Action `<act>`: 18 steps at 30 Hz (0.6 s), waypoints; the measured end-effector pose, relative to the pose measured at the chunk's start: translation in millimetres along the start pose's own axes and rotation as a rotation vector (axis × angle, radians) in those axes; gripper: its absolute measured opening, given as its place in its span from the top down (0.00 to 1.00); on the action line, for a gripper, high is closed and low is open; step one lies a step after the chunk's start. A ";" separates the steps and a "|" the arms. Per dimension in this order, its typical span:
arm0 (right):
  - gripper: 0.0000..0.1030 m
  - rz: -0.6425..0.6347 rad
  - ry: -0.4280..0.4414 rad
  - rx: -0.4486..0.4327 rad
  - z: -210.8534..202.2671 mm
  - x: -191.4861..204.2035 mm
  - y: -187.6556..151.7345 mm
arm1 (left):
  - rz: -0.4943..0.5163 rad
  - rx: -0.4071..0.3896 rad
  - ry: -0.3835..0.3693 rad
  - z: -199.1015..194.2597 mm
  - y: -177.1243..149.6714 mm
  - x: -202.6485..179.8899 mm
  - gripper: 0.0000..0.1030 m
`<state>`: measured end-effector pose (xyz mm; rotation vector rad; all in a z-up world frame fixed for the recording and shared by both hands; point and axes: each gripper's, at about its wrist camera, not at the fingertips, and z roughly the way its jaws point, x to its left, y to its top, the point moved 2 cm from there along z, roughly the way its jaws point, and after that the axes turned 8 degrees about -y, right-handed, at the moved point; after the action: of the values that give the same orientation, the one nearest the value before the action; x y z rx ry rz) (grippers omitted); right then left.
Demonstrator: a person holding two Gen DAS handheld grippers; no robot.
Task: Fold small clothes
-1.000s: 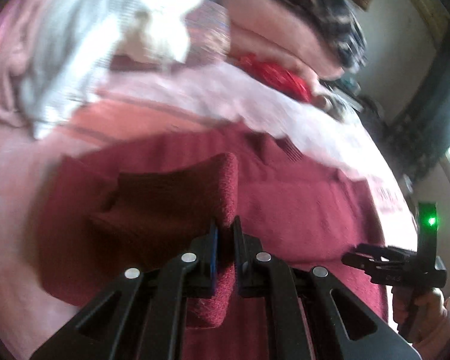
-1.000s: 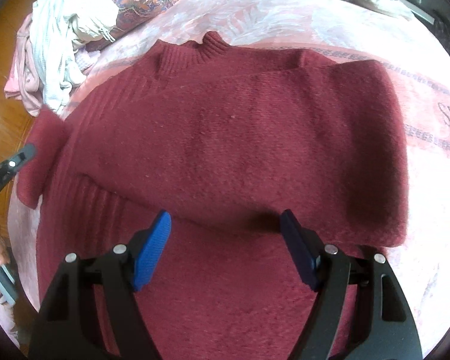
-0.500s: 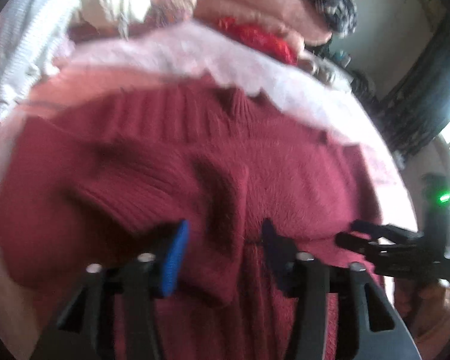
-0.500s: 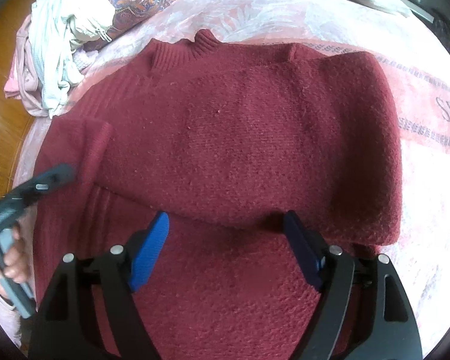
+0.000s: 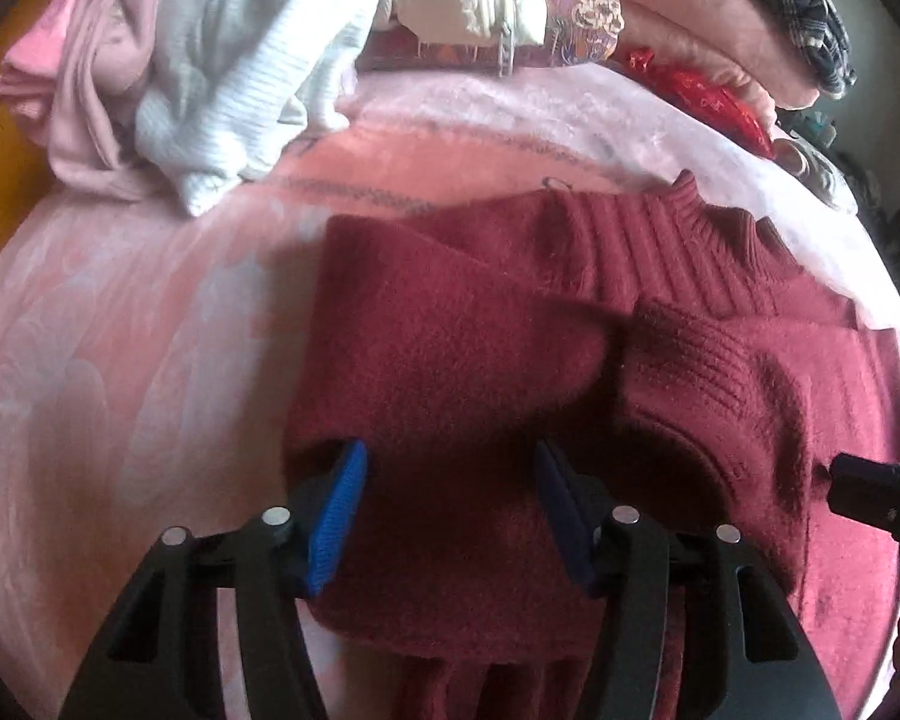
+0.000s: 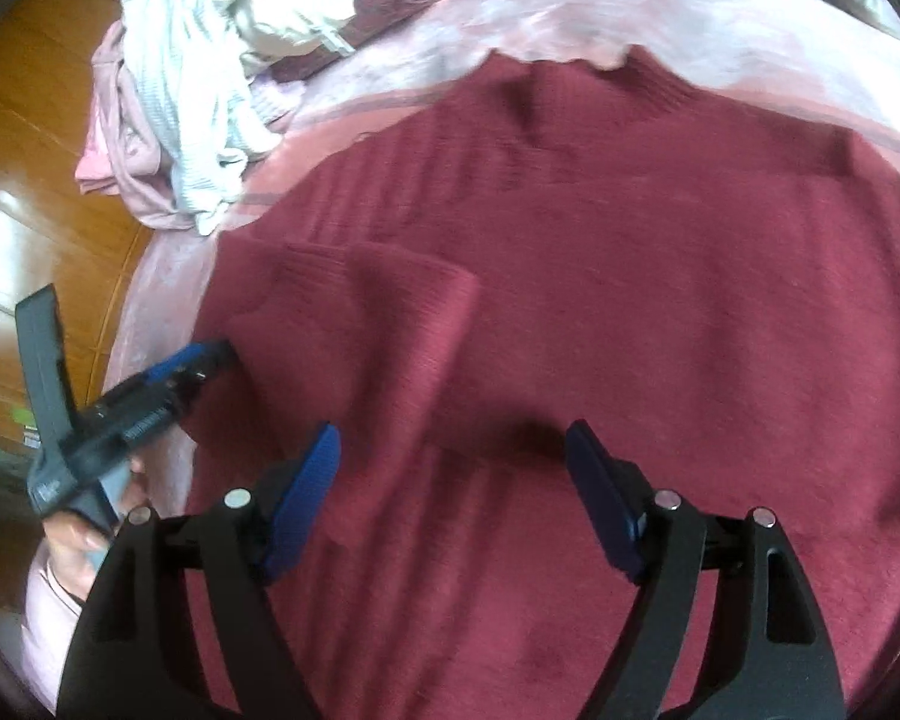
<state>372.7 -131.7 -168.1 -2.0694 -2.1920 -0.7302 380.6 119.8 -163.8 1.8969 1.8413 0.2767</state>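
A dark red knitted sweater (image 5: pixel 462 348) (image 6: pixel 660 276) lies flat on the pink bedspread (image 5: pixel 120 360). One sleeve (image 6: pixel 390 312) is folded across its body, with the ribbed cuff (image 5: pixel 720 372) lying on top. My left gripper (image 5: pixel 450 498) is open over the sweater's left side edge, with fabric under the gap and its pads apart from it. It also shows at the left of the right wrist view, left gripper (image 6: pixel 210 357), held by a hand. My right gripper (image 6: pixel 453 474) hovers over the lower body, jaws closing but wide, not pressing the fabric. Its tip, right gripper (image 5: pixel 858 480), shows at the right edge.
A heap of white and pink clothes (image 5: pixel 210 78) (image 6: pixel 210 90) lies at the bed's far left. Behind it are a patterned cushion (image 5: pixel 576 6), a red item (image 5: pixel 708 96) and stacked pink blankets (image 5: pixel 720 18). Wooden floor (image 6: pixel 42 120) lies past the bed's left edge.
My left gripper opened, let go of the sleeve, which now lies across the body, and moved left and down to the sweater's side edge. My right gripper shifted left over the sweater.
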 end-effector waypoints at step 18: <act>0.69 -0.097 -0.189 -0.048 -12.5 -9.3 1.9 | 0.091 -0.006 0.065 9.9 -6.2 -20.3 0.40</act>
<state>371.9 -144.9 -159.5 -2.1504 -2.4109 -0.6237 378.2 97.8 -171.6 1.9927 1.7954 0.3783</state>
